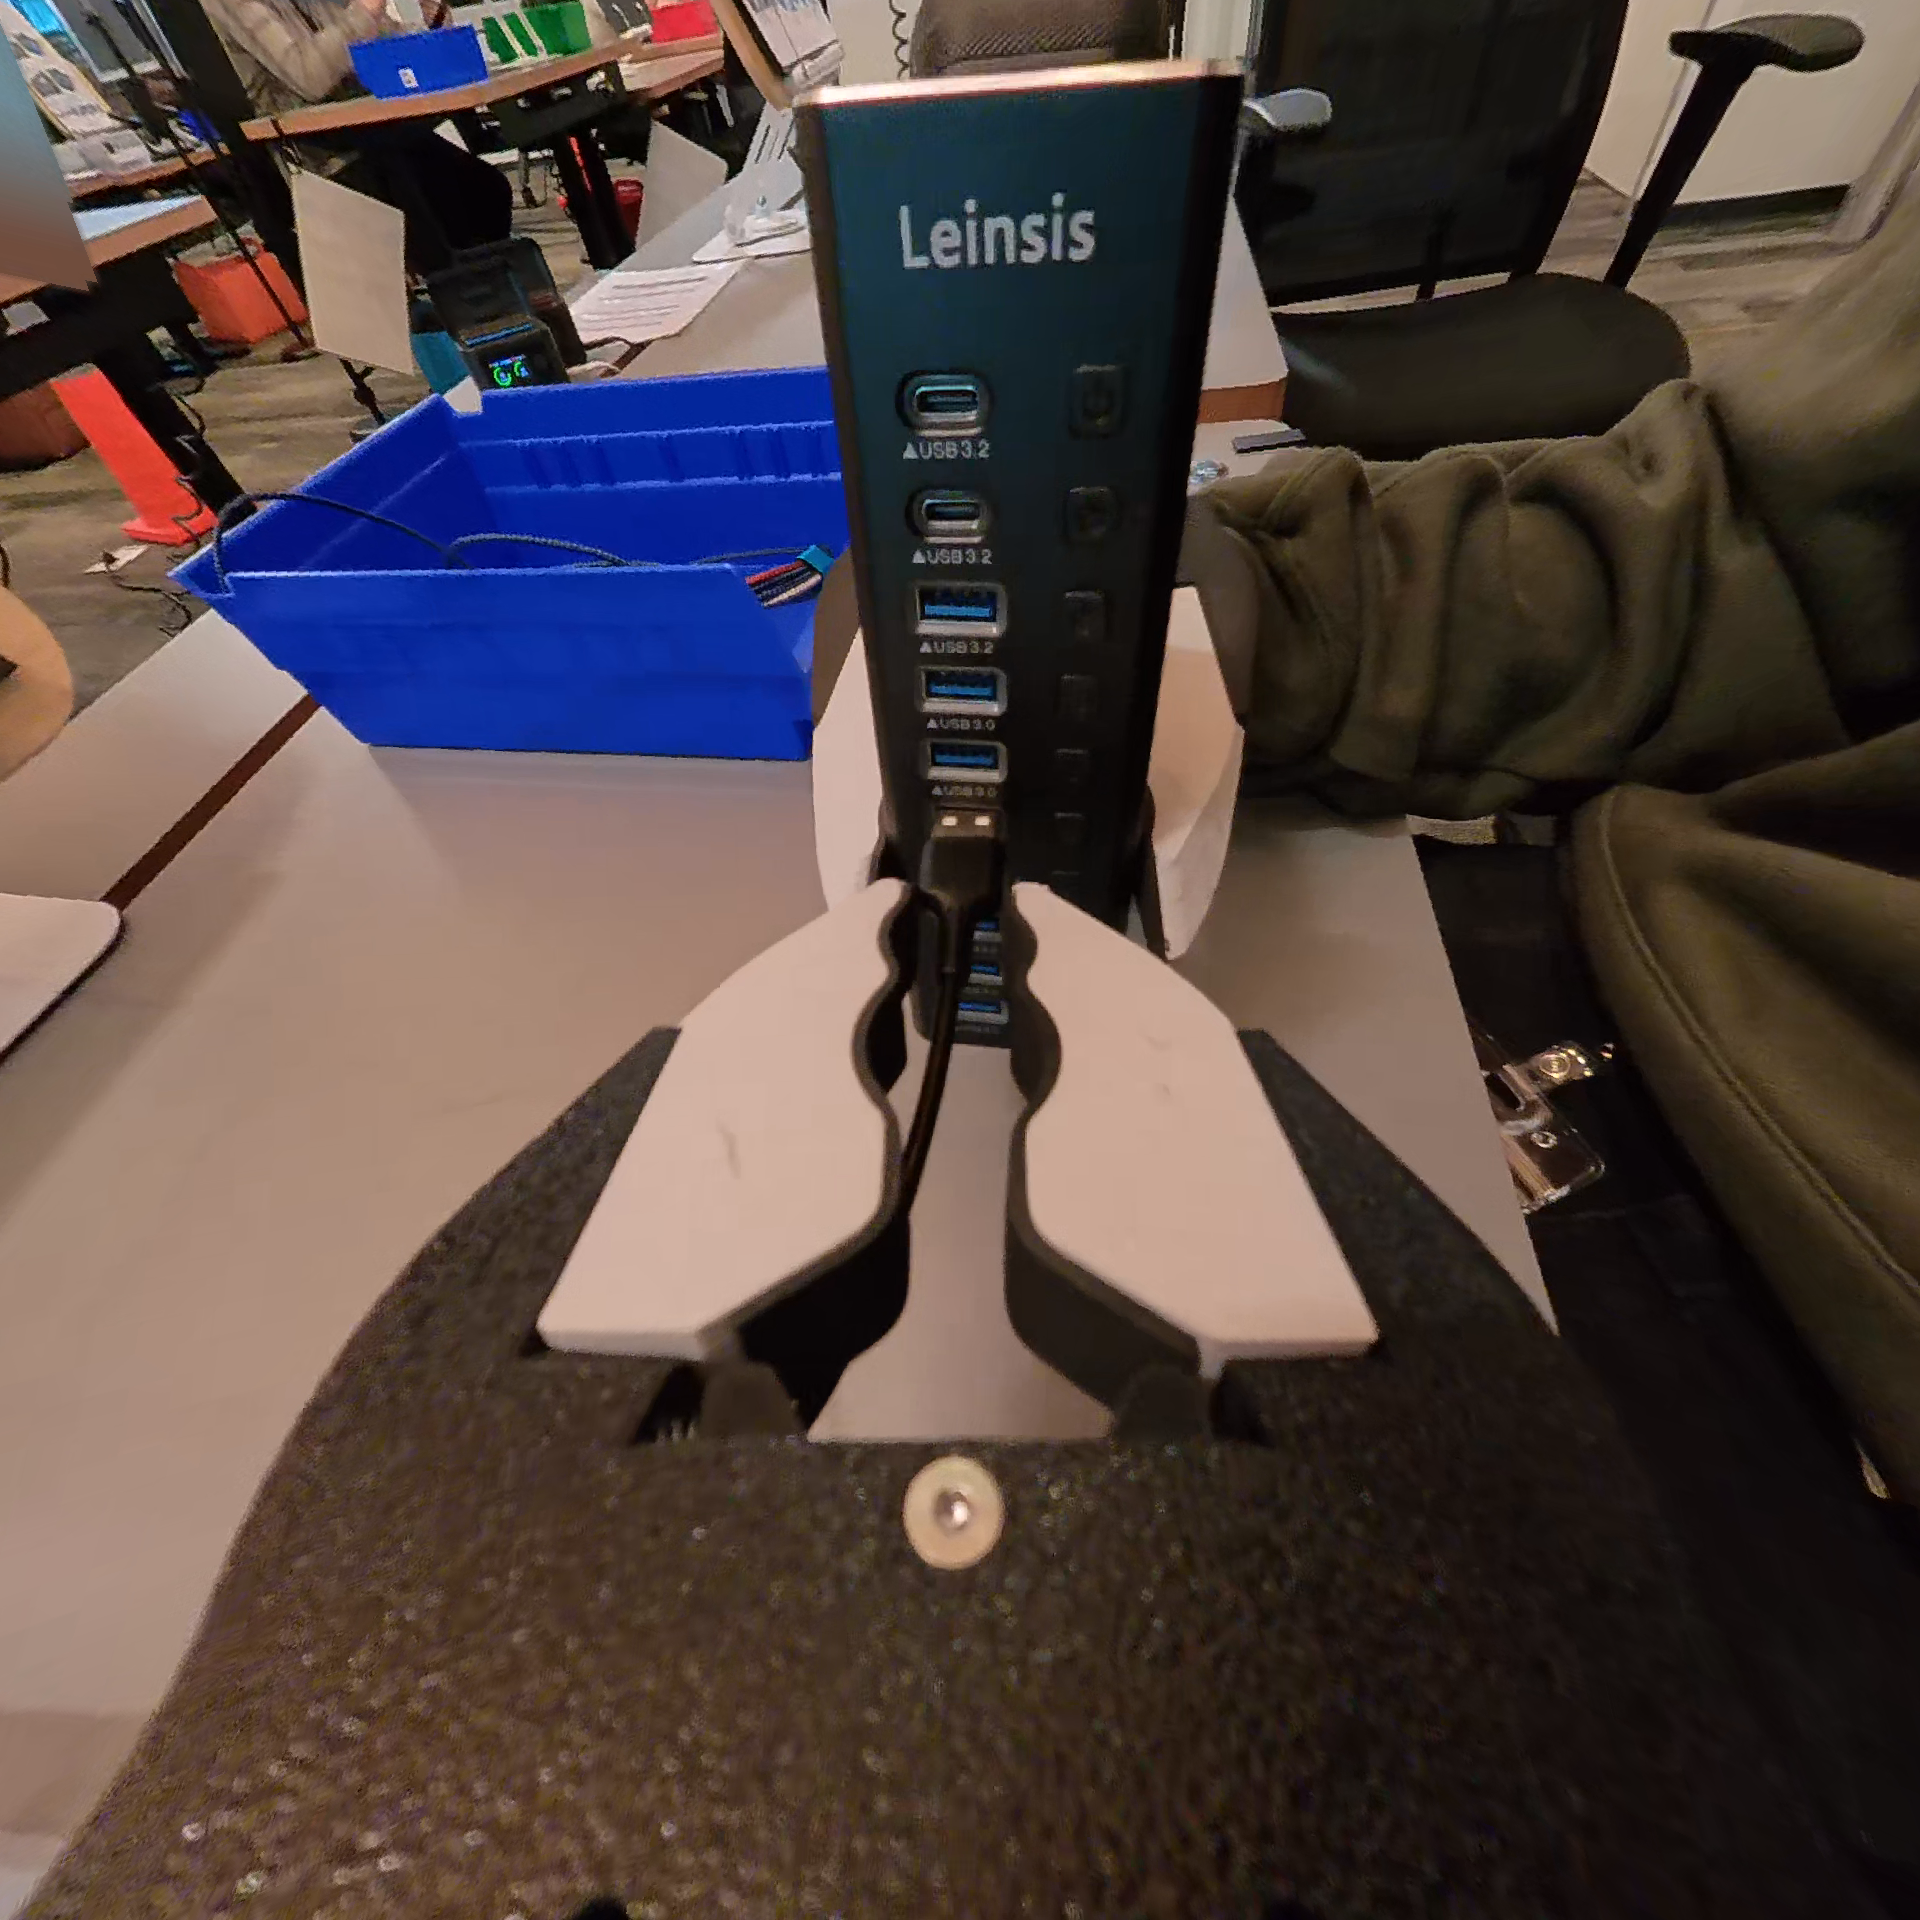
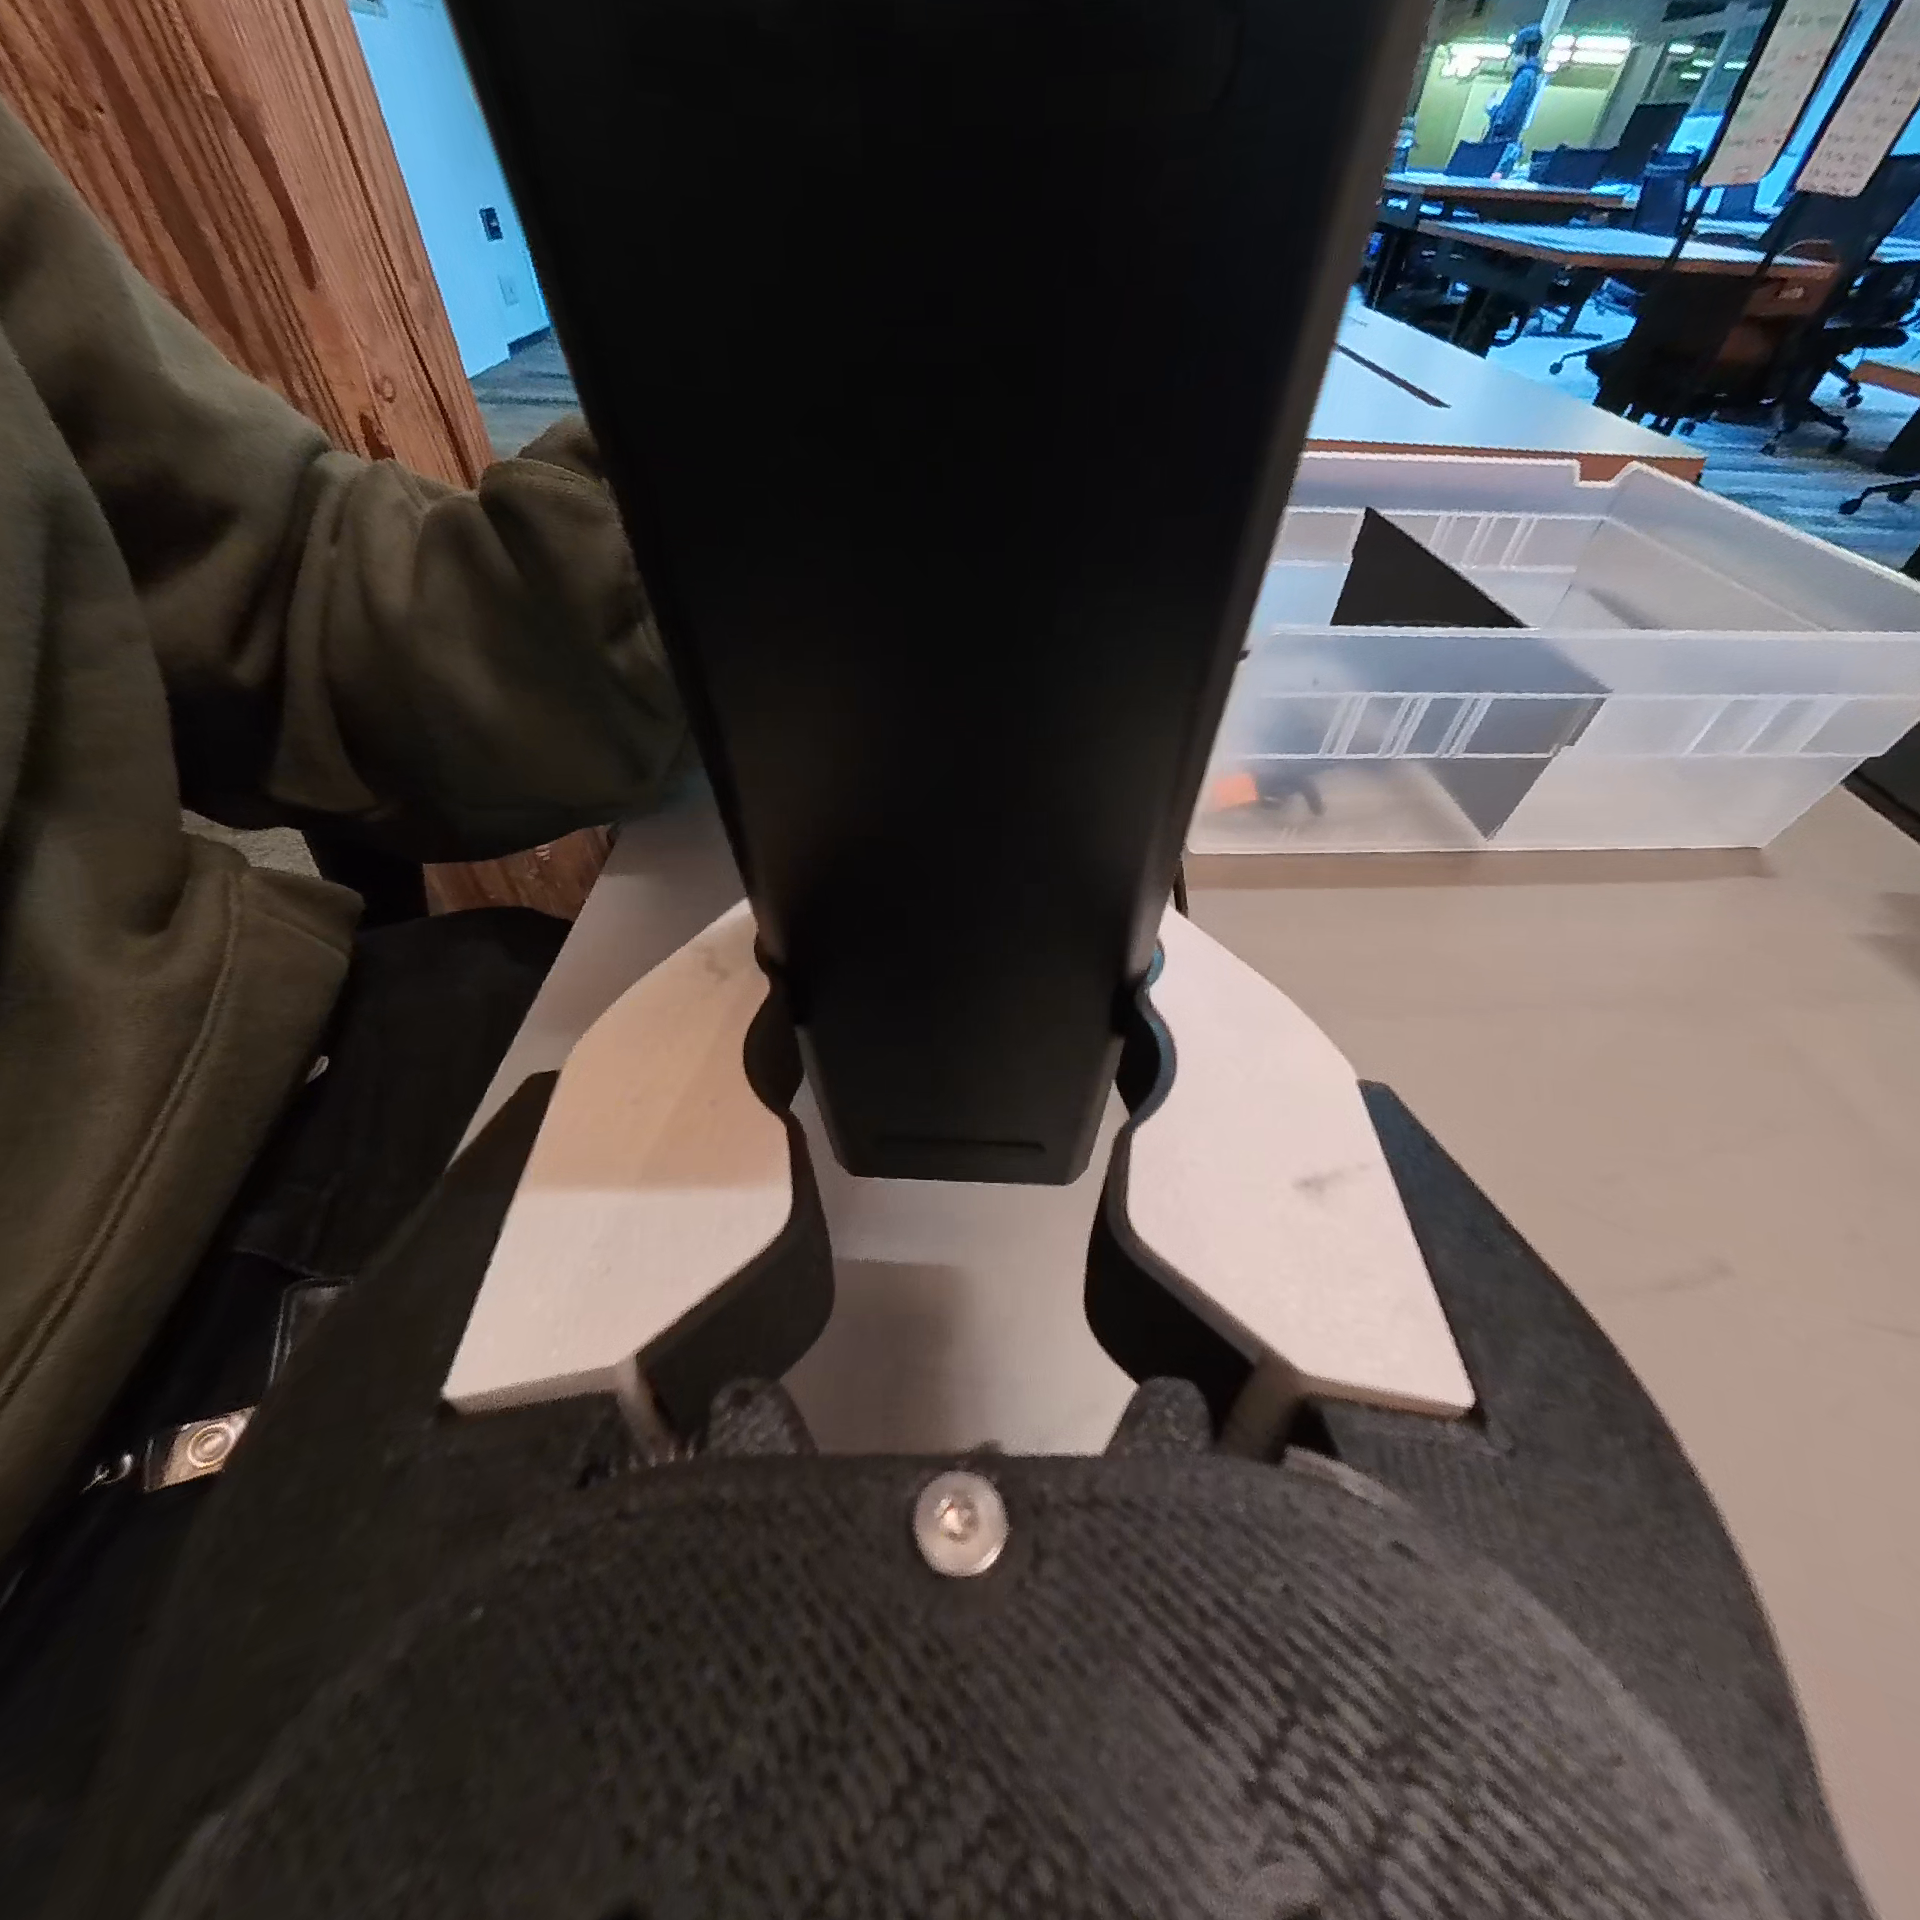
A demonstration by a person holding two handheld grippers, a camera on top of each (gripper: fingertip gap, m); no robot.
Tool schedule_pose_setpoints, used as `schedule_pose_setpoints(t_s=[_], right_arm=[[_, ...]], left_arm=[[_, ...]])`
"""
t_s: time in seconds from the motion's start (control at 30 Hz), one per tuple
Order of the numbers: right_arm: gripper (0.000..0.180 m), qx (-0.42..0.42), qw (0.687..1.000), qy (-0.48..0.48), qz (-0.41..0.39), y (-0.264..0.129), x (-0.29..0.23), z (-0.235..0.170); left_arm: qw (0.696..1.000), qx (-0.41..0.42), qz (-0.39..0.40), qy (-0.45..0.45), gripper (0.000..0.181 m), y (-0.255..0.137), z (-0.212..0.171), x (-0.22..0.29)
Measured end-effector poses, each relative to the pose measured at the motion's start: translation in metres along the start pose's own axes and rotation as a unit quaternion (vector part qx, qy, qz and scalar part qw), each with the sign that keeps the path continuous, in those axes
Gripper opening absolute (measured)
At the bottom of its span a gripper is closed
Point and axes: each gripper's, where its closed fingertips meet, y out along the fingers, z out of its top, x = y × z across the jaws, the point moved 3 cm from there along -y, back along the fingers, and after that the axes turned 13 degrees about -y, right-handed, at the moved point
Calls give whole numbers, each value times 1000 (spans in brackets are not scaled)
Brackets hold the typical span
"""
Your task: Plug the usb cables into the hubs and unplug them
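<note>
A tall black USB hub (image 1: 1023, 312) stands upright on the grey table (image 1: 416, 1039), its column of ports facing the left wrist view. My left gripper (image 1: 964, 902) is shut on a black USB-A plug (image 1: 958, 857). The plug's metal tip sits at a port just below the third blue USB-A port, and the metal still shows. Its black cable (image 1: 920, 1122) runs back between the fingers. My right gripper (image 2: 951, 982) is shut on the lower end of the hub (image 2: 935, 520) from behind. Its white fingers (image 1: 1195, 873) show behind the hub in the left wrist view.
A blue bin (image 1: 520, 665) holding more cables (image 1: 520, 545) sits behind and left of the hub. A translucent bin (image 2: 1558, 727) with a black divider stands on the table to the right in the right wrist view. An olive sleeve (image 1: 1507, 623) reaches in beside the hub. Office chairs stand behind. My left and right fingertips are right by each other.
</note>
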Motion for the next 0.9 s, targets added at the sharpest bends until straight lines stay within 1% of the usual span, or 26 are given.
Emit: schedule_pose_setpoints(t_s=[0.1,0.27,0.37,0.43,0.47,0.57,0.63,0.7,0.83,0.9], right_arm=[[61,1,1000,1,1,1,-1,1],[61,-18,1000,5,9,3,-3,-3],[61,-50,999,-1,9,5,-4,-11],[61,-37,999,5,11,6,-5,-9],[61,-37,999,6,14,7,-6,-9],[61,-57,998,-4,10,8,-5,-13],[61,-40,999,-1,4,7,-3,-12],[61,-39,999,0,5,6,-4,-12],[61,-29,1000,-8,1,5,-2,-10],[61,-23,1000,-17,7,4,-4,-8]], left_arm=[[1000,-6,7,17,14,-1,1,1],[998,-40,30,44,13,1,-2,2],[995,-68,43,56,13,4,-10,0],[996,-59,46,52,13,6,-9,-2],[997,-51,33,41,13,7,-8,-1],[997,-58,33,41,13,7,-12,-3],[998,-44,33,29,13,9,-11,-3],[999,-34,24,17,13,10,-10,-3],[999,-31,29,19,13,10,-8,-3],[999,-28,19,20,13,9,-7,0]])
